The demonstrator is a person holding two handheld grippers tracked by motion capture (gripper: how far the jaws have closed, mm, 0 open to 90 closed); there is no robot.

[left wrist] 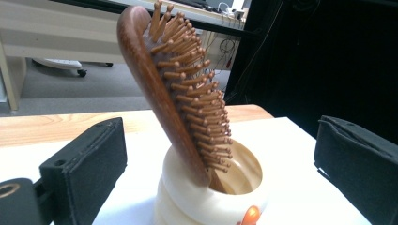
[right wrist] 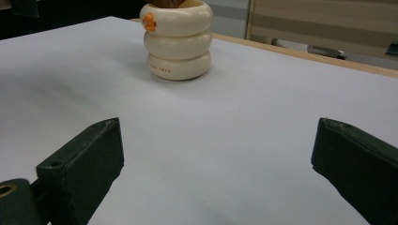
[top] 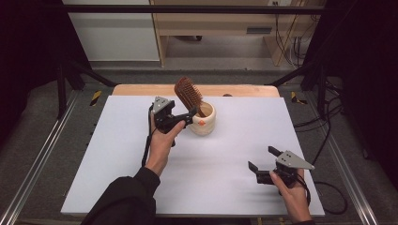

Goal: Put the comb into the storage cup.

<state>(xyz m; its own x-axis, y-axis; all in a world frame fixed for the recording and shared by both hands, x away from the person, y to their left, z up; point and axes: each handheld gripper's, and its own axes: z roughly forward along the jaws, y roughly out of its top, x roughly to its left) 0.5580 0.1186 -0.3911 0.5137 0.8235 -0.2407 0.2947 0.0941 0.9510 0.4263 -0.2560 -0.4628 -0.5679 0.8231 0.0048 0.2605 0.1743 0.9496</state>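
Note:
A cream ringed cup [top: 204, 123] with an orange mark stands at the back middle of the white table; it also shows as the cup [left wrist: 206, 197] and the cup [right wrist: 177, 40]. A brown wooden hairbrush [top: 188, 95] stands handle-down in it, leaning back-left, bristles to the right in the left gripper view, hairbrush [left wrist: 176, 89]. My left gripper [top: 186, 117] is open just left of the cup, its jaws wide on either side of the brush and cup without touching them. My right gripper [top: 262, 158] is open and empty near the front right of the table.
The white table top [top: 234, 140] lies on a wooden board whose back edge [top: 244, 90] shows behind the cup. Black frame bars and cables run along both sides, with a wooden cabinet on the floor beyond.

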